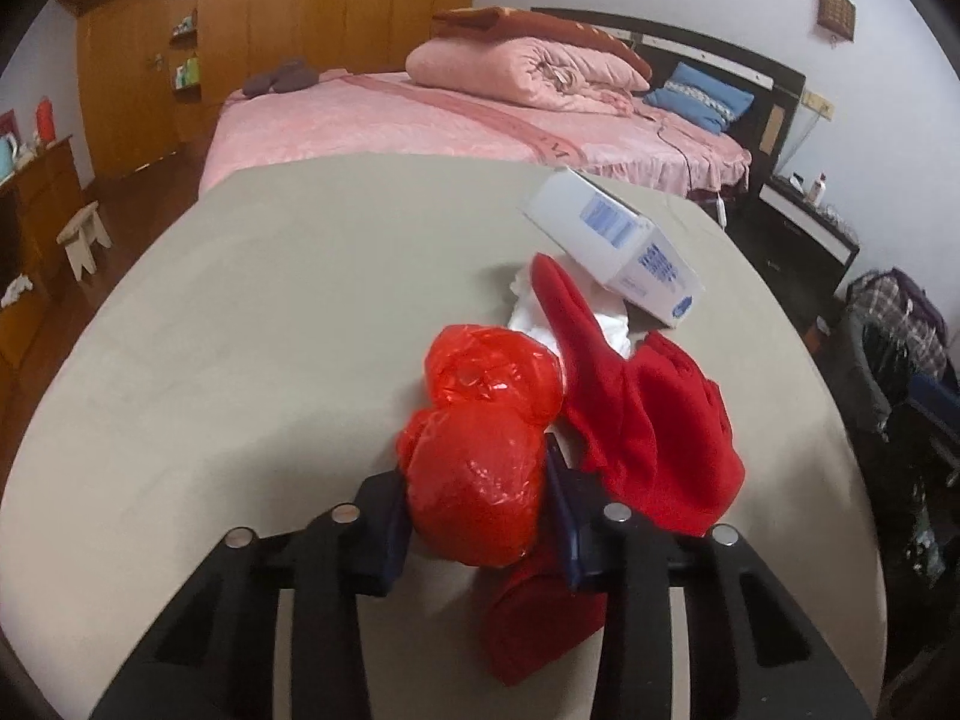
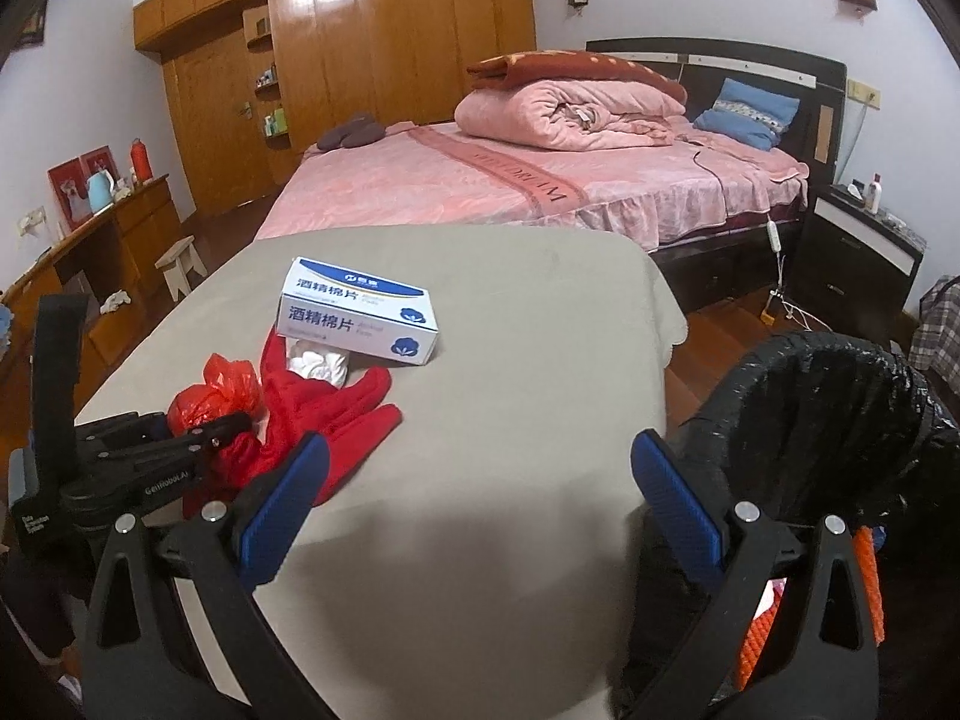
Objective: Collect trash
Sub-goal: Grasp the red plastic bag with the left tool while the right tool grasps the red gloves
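Note:
My left gripper (image 1: 480, 516) is shut on a crumpled red plastic bag (image 1: 480, 456) at the near part of the grey table (image 1: 240, 330); the bag also shows in the right wrist view (image 2: 210, 396). A red glove (image 1: 648, 408) lies beside it, with white crumpled tissue (image 1: 540, 318) behind and a white and blue box (image 1: 624, 246) beyond. In the right wrist view the glove (image 2: 336, 408), tissue (image 2: 318, 366) and box (image 2: 360, 312) lie left of centre. My right gripper (image 2: 480, 492) is open and empty over the table's near right edge.
A bin lined with a black bag (image 2: 840, 420) stands right of the table, by my right gripper. A pink bed (image 2: 510, 180), wooden wardrobes (image 2: 360, 60), a dresser (image 2: 90, 264), a small stool (image 2: 183, 264) and a nightstand (image 2: 858, 252) lie beyond.

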`<state>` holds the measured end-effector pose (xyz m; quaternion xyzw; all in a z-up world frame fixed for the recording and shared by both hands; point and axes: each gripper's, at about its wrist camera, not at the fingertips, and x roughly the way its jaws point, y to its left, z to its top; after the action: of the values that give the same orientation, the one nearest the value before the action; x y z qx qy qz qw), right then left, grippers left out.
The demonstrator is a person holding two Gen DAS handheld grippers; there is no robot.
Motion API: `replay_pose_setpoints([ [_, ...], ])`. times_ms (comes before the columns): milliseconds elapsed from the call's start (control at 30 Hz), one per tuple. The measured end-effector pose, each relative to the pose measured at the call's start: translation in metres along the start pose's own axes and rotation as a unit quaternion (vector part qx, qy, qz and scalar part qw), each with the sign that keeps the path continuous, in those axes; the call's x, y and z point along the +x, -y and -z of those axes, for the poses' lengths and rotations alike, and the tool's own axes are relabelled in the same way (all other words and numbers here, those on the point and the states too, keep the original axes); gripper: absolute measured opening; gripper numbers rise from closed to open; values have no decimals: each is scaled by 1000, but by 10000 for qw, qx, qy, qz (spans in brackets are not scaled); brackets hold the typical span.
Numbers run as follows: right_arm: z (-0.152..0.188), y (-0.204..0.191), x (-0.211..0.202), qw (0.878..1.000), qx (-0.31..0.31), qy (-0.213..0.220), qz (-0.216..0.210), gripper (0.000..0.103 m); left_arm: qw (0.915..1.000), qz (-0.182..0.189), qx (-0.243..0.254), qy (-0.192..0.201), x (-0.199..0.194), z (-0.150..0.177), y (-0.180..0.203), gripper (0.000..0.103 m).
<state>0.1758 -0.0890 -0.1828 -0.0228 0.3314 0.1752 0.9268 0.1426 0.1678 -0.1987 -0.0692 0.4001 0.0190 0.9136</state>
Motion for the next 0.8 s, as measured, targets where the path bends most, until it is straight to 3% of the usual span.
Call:
replay_pose_setpoints([
  [233,0,-17,11,9999,-57,-87,-129,98,9984,-429,-31,354,-24,1,-19,38],
  [467,0,-48,35,9991,-155,-214,-346,98,9961,-848,1,261,-29,5,-45,38],
  [800,-1,-77,64,9967,-234,-616,-483,94,9952,-950,-136,209,-30,13,-61,38],
])
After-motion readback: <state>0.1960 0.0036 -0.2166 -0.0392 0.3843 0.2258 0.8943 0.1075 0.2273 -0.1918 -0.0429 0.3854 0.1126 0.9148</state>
